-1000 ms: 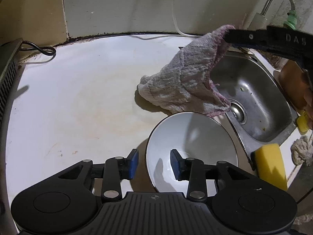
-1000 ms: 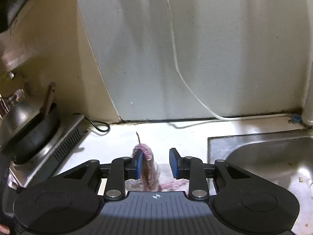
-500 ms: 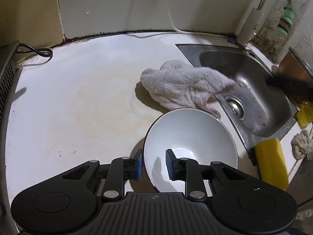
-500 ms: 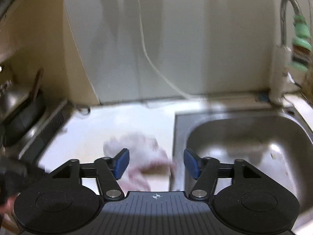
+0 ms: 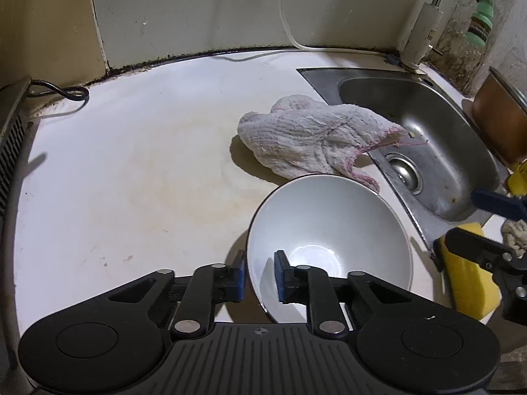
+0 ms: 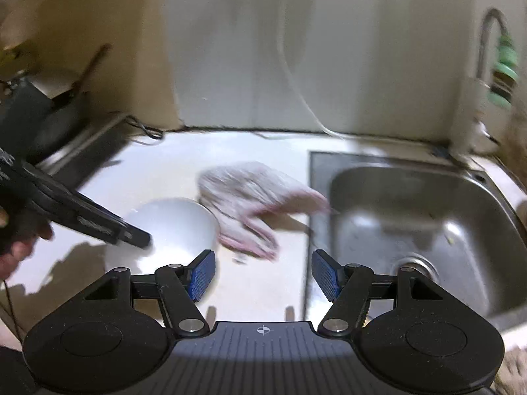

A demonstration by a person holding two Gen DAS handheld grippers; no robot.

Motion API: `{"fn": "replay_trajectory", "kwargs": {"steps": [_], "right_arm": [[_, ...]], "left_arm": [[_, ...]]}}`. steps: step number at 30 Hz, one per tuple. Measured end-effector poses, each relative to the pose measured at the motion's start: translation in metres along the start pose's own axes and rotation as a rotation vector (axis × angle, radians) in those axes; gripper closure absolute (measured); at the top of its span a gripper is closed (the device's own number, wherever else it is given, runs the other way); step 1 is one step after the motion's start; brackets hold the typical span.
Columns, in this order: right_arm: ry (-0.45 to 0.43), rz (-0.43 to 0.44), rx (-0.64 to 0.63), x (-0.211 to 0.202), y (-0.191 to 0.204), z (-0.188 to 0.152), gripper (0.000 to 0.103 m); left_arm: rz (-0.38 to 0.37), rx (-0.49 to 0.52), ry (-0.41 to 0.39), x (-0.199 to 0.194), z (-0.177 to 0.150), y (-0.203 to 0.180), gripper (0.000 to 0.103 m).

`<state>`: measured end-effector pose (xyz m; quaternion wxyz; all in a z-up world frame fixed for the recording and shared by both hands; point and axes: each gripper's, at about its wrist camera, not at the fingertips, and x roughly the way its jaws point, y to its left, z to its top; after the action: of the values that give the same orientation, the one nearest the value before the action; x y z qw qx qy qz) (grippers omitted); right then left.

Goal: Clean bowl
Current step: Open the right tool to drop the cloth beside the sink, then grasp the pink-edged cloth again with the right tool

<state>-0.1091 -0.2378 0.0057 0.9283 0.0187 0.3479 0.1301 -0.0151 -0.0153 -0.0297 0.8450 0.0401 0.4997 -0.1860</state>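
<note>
A white bowl point(image 5: 329, 230) point(image 6: 171, 227) stands on the white counter point(image 5: 131, 164) close to the sink. My left gripper point(image 5: 260, 276) straddles the bowl's near rim, one pad outside and one inside. Its jaws are closing, and the pads look pressed on the wall. From the right wrist view that gripper point(image 6: 141, 240) reaches in from the left onto the bowl. A pinkish cloth point(image 5: 313, 141) point(image 6: 250, 197) lies crumpled behind the bowl, one corner hanging over the sink edge. My right gripper point(image 6: 263, 276) point(image 5: 464, 217) is open and empty above the counter's front edge beside the sink.
A steel sink point(image 5: 428, 115) point(image 6: 411, 214) with a faucet point(image 5: 425, 29) takes up the right side. By its front corner lies a yellow sponge point(image 5: 467, 289), with a brown container point(image 5: 497, 121) further right. A stove point(image 5: 10, 125) with a pan point(image 6: 49, 115) borders the left.
The right gripper let go of the cloth, which dropped onto the counter, then opened wide and drew back toward the sink's front. The left jaws narrowed around the bowl's rim.
</note>
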Motion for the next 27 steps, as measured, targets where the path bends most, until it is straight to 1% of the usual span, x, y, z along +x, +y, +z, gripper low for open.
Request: {"fn": "replay_trajectory", "kwargs": {"steps": [2,4,5,7,9,11,12,13,14,16,18,22,23,24,25,26,27], "right_arm": [[0.007,0.016,0.029,0.004,-0.004,0.002,0.037],[-0.036,0.033,0.056,0.012,-0.010,0.011,0.037],[-0.057,0.037,0.047,0.019,-0.011,0.018,0.037],[-0.088,0.033,-0.008,0.034,-0.010,0.034,0.037],[-0.084,0.042,-0.119,0.055,-0.003,0.054,0.037],[-0.026,0.095,-0.227,0.079,0.004,0.067,0.036],[0.025,0.137,-0.294,0.094,0.011,0.073,0.036],[0.055,0.156,-0.337,0.106,0.016,0.078,0.036],[0.067,0.156,-0.362,0.114,0.019,0.080,0.036],[0.087,0.126,-0.454,0.131,0.028,0.085,0.036],[0.120,0.108,-0.518,0.145,0.033,0.087,0.036],[0.192,0.125,-0.512,0.162,0.028,0.083,0.037],[0.189,0.146,-0.490,0.160,0.024,0.082,0.046],[0.179,0.161,-0.472,0.156,0.020,0.083,0.057],[0.168,0.165,-0.467,0.152,0.017,0.082,0.082],[0.138,0.174,-0.429,0.141,0.010,0.082,0.091],[0.104,0.190,-0.372,0.130,0.003,0.082,0.092]], "left_arm": [[-0.005,-0.006,-0.002,-0.001,-0.001,0.001,0.088],[-0.006,-0.007,-0.005,-0.001,-0.002,0.001,0.088],[-0.007,-0.008,-0.005,-0.001,-0.002,0.001,0.088],[-0.010,-0.013,-0.005,-0.002,-0.002,0.002,0.089],[-0.011,-0.016,-0.004,-0.002,-0.002,0.002,0.089],[-0.007,-0.014,-0.003,-0.001,-0.001,0.001,0.089],[-0.005,-0.013,-0.003,-0.002,-0.001,0.000,0.089],[-0.004,-0.012,-0.003,-0.002,-0.001,0.000,0.089],[-0.003,-0.012,-0.003,-0.002,-0.001,-0.001,0.089],[-0.002,-0.015,-0.002,-0.003,-0.001,-0.001,0.089],[-0.002,-0.020,-0.003,-0.002,-0.002,-0.001,0.089],[0.003,-0.036,-0.005,-0.003,-0.002,0.000,0.089],[0.008,-0.040,-0.009,-0.003,-0.003,0.000,0.089],[0.017,-0.041,-0.015,-0.005,-0.003,0.000,0.089],[0.026,-0.041,-0.023,-0.006,-0.004,0.000,0.089],[0.035,-0.042,-0.033,-0.008,-0.005,-0.001,0.090],[0.042,-0.041,-0.043,-0.009,-0.005,-0.002,0.090]]}}
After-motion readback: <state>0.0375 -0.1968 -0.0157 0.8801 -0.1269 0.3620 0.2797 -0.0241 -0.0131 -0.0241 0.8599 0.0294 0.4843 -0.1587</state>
